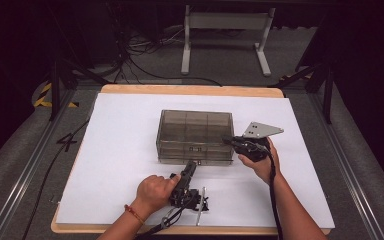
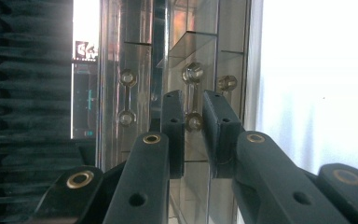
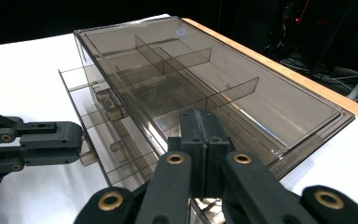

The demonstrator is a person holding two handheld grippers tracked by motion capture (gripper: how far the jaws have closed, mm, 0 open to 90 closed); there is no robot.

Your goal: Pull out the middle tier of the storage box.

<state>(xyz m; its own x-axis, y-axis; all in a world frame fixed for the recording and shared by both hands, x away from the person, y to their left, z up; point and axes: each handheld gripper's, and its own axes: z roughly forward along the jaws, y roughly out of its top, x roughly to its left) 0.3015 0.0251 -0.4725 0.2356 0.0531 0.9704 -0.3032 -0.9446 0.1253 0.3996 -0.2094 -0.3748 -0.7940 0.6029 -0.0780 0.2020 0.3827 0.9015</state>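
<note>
One smoky clear plastic drawer box (image 1: 195,135) sits mid-table on the white sheet (image 1: 115,160), its lower drawer (image 3: 98,140) pulled slightly out. I have the left gripper (image 2: 193,121) nearly closed, pinching that drawer's small clear handle (image 2: 193,95), I judge to slide it. My right gripper (image 3: 200,135), fully closed and empty, presses the box's top right edge, probably bracing it.
</note>
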